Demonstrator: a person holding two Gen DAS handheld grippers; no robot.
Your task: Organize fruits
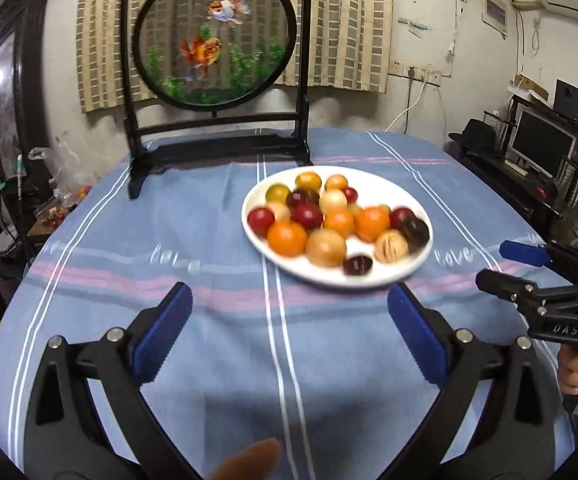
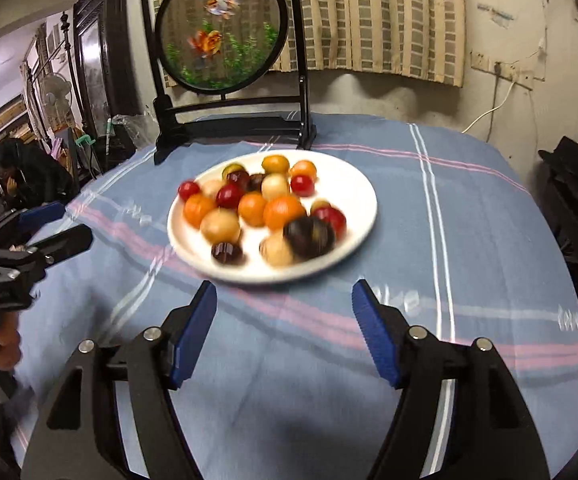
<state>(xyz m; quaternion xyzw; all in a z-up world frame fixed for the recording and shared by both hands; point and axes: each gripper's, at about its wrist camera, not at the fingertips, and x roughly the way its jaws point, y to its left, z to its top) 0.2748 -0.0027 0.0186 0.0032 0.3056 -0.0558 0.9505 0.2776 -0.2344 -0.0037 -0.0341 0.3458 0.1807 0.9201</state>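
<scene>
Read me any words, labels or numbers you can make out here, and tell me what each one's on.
"love": woven in white into the blue tablecloth, and again at.
"DAS": raised letters on the right gripper, on its black body.
Paper notices on the wall: too small and blurred to read.

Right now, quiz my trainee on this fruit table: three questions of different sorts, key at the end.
1. True or false: the left gripper holds a fruit.
2. Where do the fruits lie? A) loose on the blue tablecloth B) on the white plate C) in a basket
3. Fill in: behind the plate stands a round framed panel showing ____.

Key: 1 false, both it and the right gripper are open and empty, short of the plate. 2 B. 3 goldfish.
</scene>
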